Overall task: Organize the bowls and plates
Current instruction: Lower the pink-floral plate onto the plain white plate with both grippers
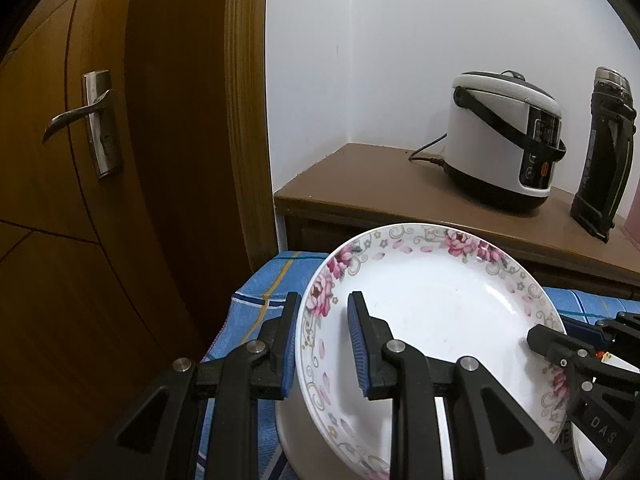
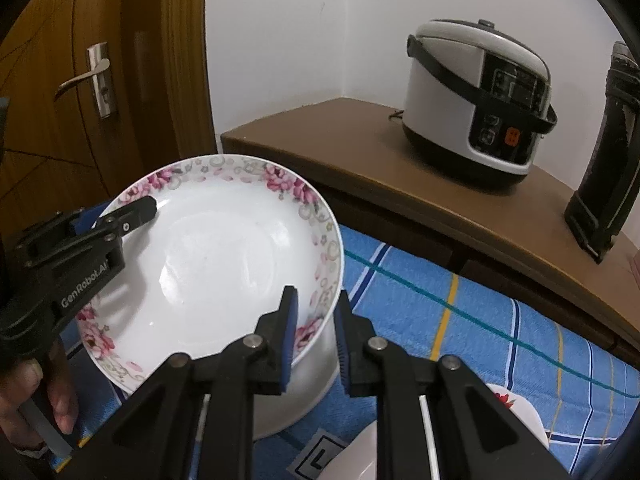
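The plate (image 1: 436,320) (image 2: 208,256), white with a pink flower rim, sits tilted on a white bowl (image 2: 296,392) (image 1: 316,440) and lies between both sets of jaws. The left gripper (image 1: 322,344) (image 2: 120,216) straddles the plate's rim: one blue pad is outside the rim, the other over the inner face, with a gap on the inner side, so the jaws stand apart and not pressed shut. The right gripper (image 2: 316,336) (image 1: 560,340) straddles the opposite rim the same way, one pad inside, one outside, jaws apart with the edge in the gap; whether a pad touches the rim I cannot tell.

Under the bowl is a blue checked cloth (image 2: 460,308) (image 1: 268,280). Just right of the right jaws, low in the frame, another flowered dish (image 2: 516,408) shows partly. Beyond the jaws stands a brown bench (image 2: 400,176) (image 1: 372,184) carrying a rice cooker (image 2: 480,104) (image 1: 508,136) and a black flask (image 2: 608,152) (image 1: 608,152). Left of the jaws is a wooden door (image 1: 120,200) (image 2: 80,60) with a metal handle (image 1: 88,116) (image 2: 88,76).
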